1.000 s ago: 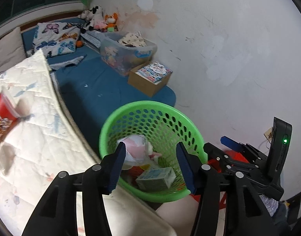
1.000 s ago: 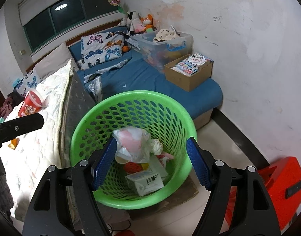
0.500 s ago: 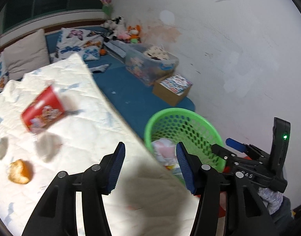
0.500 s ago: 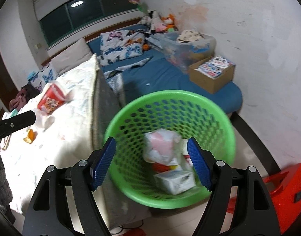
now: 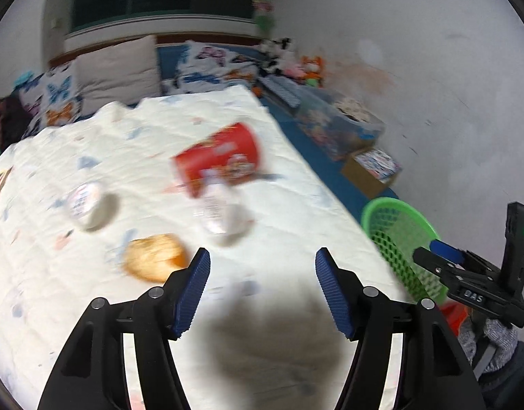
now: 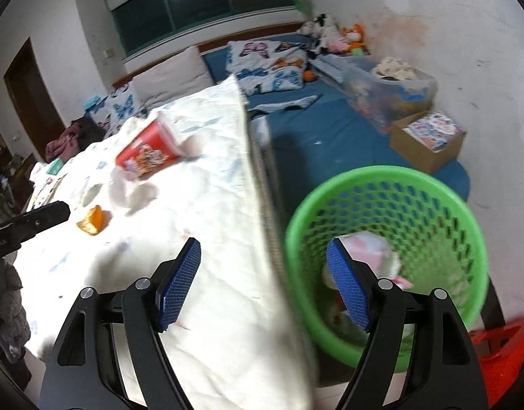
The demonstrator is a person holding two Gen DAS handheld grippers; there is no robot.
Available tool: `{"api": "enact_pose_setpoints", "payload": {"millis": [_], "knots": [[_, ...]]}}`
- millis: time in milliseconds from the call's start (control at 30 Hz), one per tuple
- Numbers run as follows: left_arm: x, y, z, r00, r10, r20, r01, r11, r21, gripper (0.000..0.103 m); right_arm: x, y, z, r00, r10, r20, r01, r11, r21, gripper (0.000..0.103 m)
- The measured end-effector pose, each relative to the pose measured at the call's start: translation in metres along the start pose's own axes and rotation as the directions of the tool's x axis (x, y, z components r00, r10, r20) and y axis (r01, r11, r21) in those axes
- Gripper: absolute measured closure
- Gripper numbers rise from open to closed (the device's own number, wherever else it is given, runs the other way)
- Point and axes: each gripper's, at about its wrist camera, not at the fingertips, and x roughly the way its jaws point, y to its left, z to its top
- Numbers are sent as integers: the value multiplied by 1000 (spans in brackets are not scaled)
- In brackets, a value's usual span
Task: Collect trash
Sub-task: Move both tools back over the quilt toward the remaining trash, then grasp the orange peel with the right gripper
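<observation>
White quilted mattress (image 5: 91, 273): fills most of the left wrist view; carries the loose trash.

Green perforated plastic basket (image 6: 391, 212): stands on the floor just beside the mattress edge; holds a pink-and-white plastic bag (image 6: 367, 246) and other blurred wrappers.

Brown cardboard box of printed booklets (image 6: 427, 141): sits on the blue bedding beyond the basket.

Left gripper (image 5: 262, 266): black frame, blue ribbed pads, jaws wide apart, holding nothing, above the mattress.

Right gripper (image 6: 263, 259): same build, jaws wide apart, holding nothing, spanning the mattress edge and basket rim.

Red printed paper cup (image 5: 219, 159): lies on its side on the mattress.

Orange peel piece (image 5: 152, 256): lies near the left gripper's left pad.

Round white lidded tub (image 5: 85, 201): lies left of the cup; blurred.
</observation>
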Motion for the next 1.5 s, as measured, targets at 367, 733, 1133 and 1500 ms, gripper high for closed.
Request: {"api": "enact_pose_setpoints", "payload": {"millis": [367, 733, 1133, 1500], "knots": [[-36, 95, -1, 992, 121, 39, -115, 984, -134, 41, 36, 100, 0, 990, 117, -72, -127, 982, -140, 25], [-58, 163, -11, 981, 191, 42, -177, 957, -231, 41, 80, 201, -4, 967, 201, -156, -237, 937, -258, 21], [-66, 197, -18, 977, 211, 36, -193, 942, -276, 41, 136, 256, -1, 968, 129, -213, -199, 917, -346, 23], [-64, 206, -14, 977, 210, 31, -193, 940, -283, 41, 168, 267, 4, 972, 64, -226, -148, 914, -379, 31]]}}
